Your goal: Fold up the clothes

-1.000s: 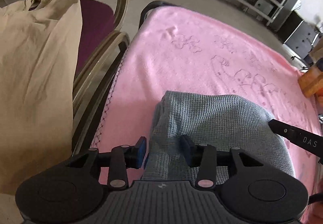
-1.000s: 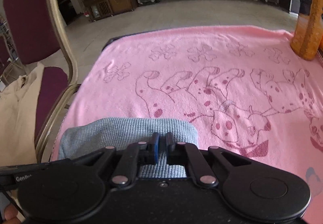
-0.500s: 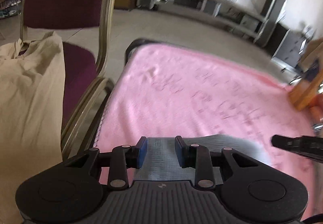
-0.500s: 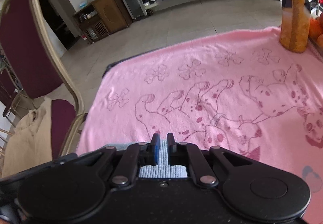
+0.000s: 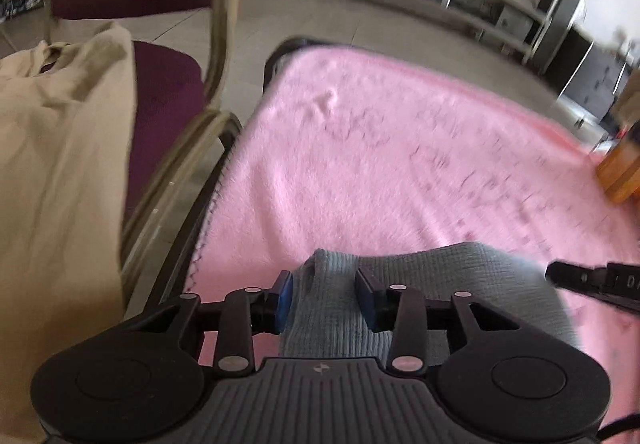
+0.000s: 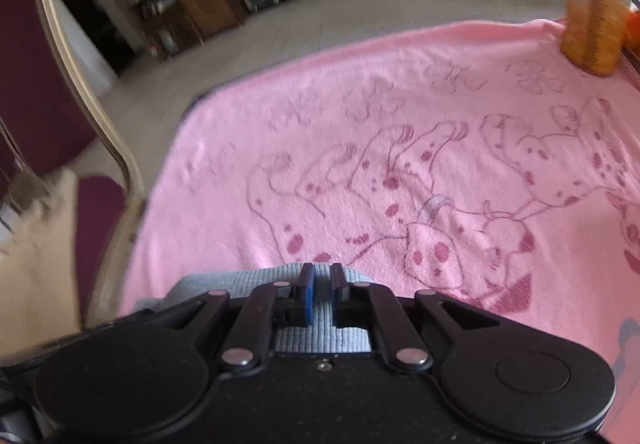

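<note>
A folded grey-blue waffle cloth [image 5: 460,284] lies at the near edge of a pink towel [image 5: 400,164] that covers the table. My left gripper [image 5: 323,294] holds the cloth's left end, with a thick fold filling the space between its blue pads. My right gripper [image 6: 322,290] is nearly closed, pinching a thin edge of the same cloth [image 6: 256,278]. The right gripper's black tip [image 5: 580,280] shows at the cloth's right end in the left wrist view. Most of the cloth is hidden under the gripper bodies.
A maroon chair with a gold frame [image 5: 216,44] stands to the left of the table, with a beige garment [image 5: 60,164] draped on it. An orange object [image 6: 596,4] stands at the towel's far right corner. The towel carries a spotted dog print [image 6: 420,204].
Both grippers rose and tilted upward with the cloth half a second ago, and have come back down slightly. More of the cloth shows ahead of both grippers again.
</note>
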Action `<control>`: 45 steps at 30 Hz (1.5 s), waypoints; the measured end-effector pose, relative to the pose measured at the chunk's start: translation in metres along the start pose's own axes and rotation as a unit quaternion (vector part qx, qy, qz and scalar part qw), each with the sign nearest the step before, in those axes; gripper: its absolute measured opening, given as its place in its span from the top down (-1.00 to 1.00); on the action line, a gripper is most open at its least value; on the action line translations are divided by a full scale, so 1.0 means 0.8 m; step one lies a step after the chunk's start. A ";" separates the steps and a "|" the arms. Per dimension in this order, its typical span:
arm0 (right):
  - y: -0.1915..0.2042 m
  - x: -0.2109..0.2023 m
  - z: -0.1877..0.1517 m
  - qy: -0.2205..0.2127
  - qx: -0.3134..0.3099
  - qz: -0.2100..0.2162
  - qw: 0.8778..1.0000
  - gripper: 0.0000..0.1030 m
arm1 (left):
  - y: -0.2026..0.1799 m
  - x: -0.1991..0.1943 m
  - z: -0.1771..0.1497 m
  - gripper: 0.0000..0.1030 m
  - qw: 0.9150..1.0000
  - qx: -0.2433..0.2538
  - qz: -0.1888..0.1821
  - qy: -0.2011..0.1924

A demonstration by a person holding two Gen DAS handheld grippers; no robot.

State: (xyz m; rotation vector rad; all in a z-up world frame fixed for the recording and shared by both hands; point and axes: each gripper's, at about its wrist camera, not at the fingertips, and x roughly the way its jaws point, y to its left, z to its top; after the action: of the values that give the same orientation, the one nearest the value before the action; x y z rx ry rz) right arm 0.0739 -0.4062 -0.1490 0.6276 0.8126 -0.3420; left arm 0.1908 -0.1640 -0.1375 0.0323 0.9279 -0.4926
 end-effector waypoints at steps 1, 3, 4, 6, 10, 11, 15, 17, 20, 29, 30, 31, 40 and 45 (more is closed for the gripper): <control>-0.004 -0.015 -0.002 -0.004 0.006 0.008 1.000 0.85 | 0.002 -0.005 -0.001 0.38 1.000 -0.002 -0.002 -0.003; -0.009 -0.043 -0.008 -0.006 0.006 0.015 1.000 0.85 | 0.011 -0.029 -0.016 0.48 1.000 -0.005 -0.011 -0.009; -0.011 -0.056 -0.013 -0.005 0.003 0.019 1.000 0.84 | 0.015 -0.042 -0.024 0.48 1.000 -0.005 -0.016 -0.013; -0.015 -0.083 -0.027 -0.001 -0.003 0.028 1.000 0.80 | 0.023 -0.068 -0.039 0.49 0.999 -0.007 -0.025 -0.019; -0.021 -0.118 -0.058 0.000 -0.015 0.039 0.999 0.77 | 0.046 -0.092 -0.074 0.51 0.998 -0.044 -0.053 -0.005; -0.021 -0.123 -0.066 0.004 -0.017 0.039 0.999 0.77 | 0.048 -0.092 -0.079 0.53 0.997 -0.044 -0.059 0.004; -0.014 -0.126 -0.094 0.015 -0.027 0.045 0.999 0.77 | 0.034 -0.086 -0.088 0.56 0.998 -0.024 -0.053 0.012; -0.008 -0.124 -0.104 0.018 -0.036 0.050 0.998 0.77 | 0.026 -0.077 -0.087 0.56 0.999 -0.003 -0.037 0.017; 0.001 -0.112 -0.117 0.029 -0.059 0.042 0.997 0.77 | 0.022 -0.059 -0.090 0.53 0.998 0.002 -0.033 0.055; -0.025 -0.088 -0.134 0.058 -0.027 0.044 0.997 0.70 | 0.036 -0.058 -0.092 0.25 0.996 -0.019 -0.055 0.064; -0.026 -0.096 -0.132 0.053 -0.025 0.052 0.997 0.68 | 0.042 -0.066 -0.093 0.29 0.996 -0.026 -0.066 0.054; -0.027 -0.104 -0.130 0.046 -0.024 0.060 0.997 0.56 | 0.049 -0.074 -0.094 0.27 0.996 -0.034 -0.076 0.044; -0.076 -0.122 -0.105 -0.001 0.047 0.136 0.990 -0.36 | 0.083 -0.070 -0.100 -0.31 0.987 -0.083 -0.116 0.069; -0.107 -0.082 -0.109 0.033 0.110 0.175 0.978 -0.49 | 0.084 -0.053 -0.098 -0.54 0.979 -0.109 -0.146 0.093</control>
State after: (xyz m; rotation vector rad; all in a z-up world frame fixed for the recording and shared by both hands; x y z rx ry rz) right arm -0.0619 -0.4133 -0.1775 0.9776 0.7154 -0.0882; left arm 0.1388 -0.0688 -0.1642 -0.2654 1.1733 -0.6640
